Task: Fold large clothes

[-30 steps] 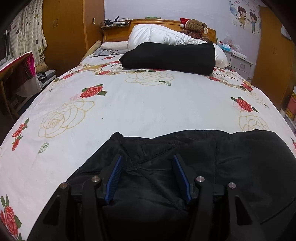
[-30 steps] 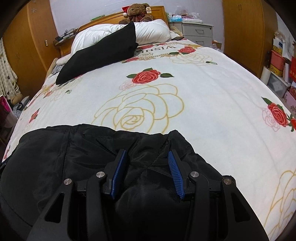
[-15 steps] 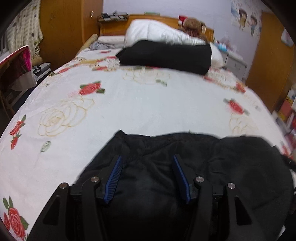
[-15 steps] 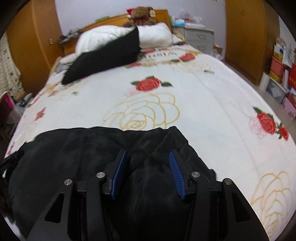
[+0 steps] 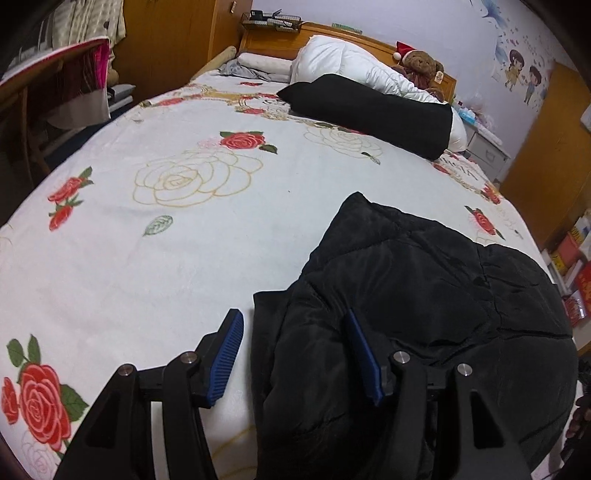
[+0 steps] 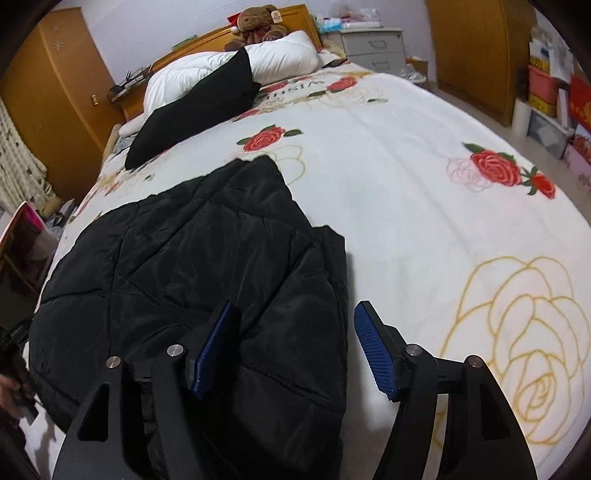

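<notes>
Rose-print bed (image 5: 184, 221), wooden wardrobes (image 6: 55, 92), perhaps curtains (image 5: 85, 18)

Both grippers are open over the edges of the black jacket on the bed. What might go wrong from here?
1. The jacket is puffy and quilted, so a shallow pinch by the left gripper may catch only the top layer and the fold could slip.
2. The right gripper straddles the jacket's edge; closing there might also pinch the bedspread beneath.
3. The shiny fabric looks slick and could spring open once released.
</notes>
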`<state>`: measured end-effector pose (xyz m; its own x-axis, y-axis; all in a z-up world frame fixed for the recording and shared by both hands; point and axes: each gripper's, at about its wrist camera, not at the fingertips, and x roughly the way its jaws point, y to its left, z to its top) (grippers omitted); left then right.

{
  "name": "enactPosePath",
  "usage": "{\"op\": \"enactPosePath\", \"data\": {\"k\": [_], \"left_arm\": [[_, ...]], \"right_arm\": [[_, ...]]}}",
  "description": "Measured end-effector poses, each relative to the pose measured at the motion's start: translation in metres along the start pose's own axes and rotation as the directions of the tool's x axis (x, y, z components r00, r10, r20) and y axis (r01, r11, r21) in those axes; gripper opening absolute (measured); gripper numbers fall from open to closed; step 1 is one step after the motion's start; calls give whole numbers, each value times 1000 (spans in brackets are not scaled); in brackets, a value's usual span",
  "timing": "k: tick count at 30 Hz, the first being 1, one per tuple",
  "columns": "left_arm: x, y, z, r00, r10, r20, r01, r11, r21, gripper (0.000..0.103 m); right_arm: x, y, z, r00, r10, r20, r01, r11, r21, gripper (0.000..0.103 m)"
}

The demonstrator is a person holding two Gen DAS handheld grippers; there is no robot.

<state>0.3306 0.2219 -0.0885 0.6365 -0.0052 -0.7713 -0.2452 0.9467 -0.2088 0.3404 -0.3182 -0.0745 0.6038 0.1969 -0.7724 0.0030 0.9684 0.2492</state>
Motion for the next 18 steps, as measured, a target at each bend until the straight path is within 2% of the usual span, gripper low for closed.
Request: {"op": "enactPosePath", "data": {"k": [4,7,10,14,15,18], "left_arm": [[17,11,-2,998,-44,-51,41,998,-45,71],[26,16,-7,993,-94,-77,88,993,-79,74],[34,19,-14,983,-151,-104,140,984,-111,75],[45,21,-17,965,-225,-138,205,968,-144,76],[46,20,-16,963,-228,-143,208,968,-142,76],[45,16,-16,959,-237,-158,217,967,-133,76]], "right_arm": [[14,-6,0,998,49,-44,-49,999,16,71],[29,-21,-2,988,132,-82,-126,989,82,76],[41,-33,-5,973,206,-102,-193,973,129,79],[51,-30,-3,964,239,-121,-224,967,122,80],[53,-28,-1,961,242,-130,-228,967,114,79],[52,-21,2,951,272,-148,-259,961,102,66]]}}
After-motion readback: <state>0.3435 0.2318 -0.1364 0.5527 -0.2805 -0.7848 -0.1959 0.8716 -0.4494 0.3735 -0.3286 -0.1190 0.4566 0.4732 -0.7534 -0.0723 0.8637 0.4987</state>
